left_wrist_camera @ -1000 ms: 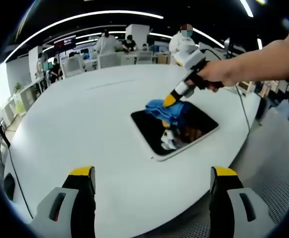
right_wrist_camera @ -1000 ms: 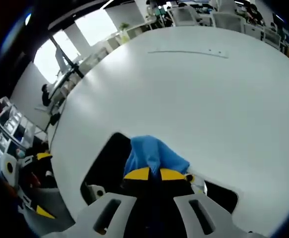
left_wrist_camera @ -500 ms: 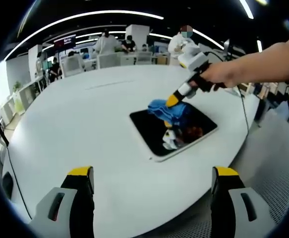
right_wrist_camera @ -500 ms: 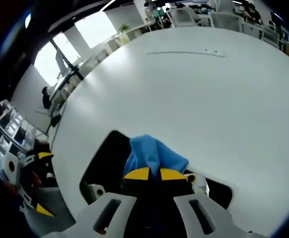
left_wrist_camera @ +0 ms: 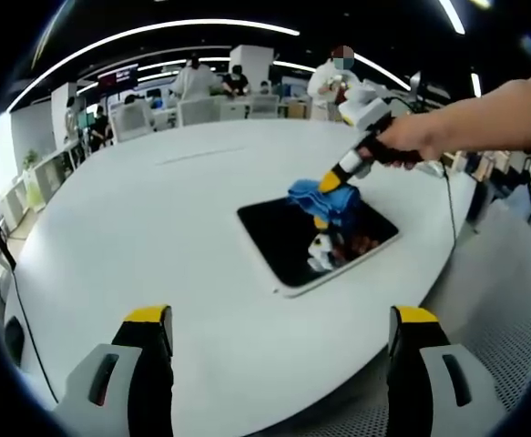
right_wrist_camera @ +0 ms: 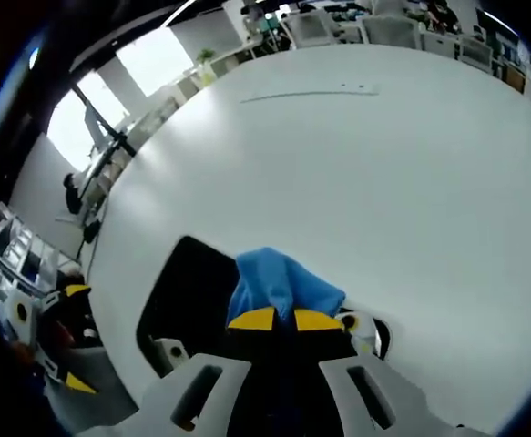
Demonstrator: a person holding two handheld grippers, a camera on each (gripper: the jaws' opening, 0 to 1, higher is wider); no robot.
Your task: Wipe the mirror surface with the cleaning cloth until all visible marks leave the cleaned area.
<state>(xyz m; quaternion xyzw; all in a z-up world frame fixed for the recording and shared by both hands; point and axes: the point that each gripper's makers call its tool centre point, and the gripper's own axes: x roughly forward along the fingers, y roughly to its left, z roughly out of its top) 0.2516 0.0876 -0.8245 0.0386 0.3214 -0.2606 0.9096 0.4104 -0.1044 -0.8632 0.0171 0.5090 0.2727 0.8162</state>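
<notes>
Right gripper: its yellow-tipped jaws are pressed together on a bunched blue cleaning cloth. In the left gripper view this gripper reaches in from the right, held by a person's hand, pressing the cloth down at the far edge of the mirror.

Left gripper: its two jaws stand wide apart with nothing between them, hovering above the near part of the table, well apart from the mirror.

Cleaning cloth: soft, crumpled fabric, bright blue, gathered into a loose mound that fans out beyond the jaw tips.

Mirror: a flat rectangular panel with rounded corners and a thin pale border, lying flat on the table. Its glossy surface looks dark and reflects the cloth and gripper. In the right gripper view it shows as a dark patch left of the cloth.

Table: large, round-edged, smooth and matt white.

Background: an office with desks, chairs and people standing at the far side, under long ceiling light strips.
</notes>
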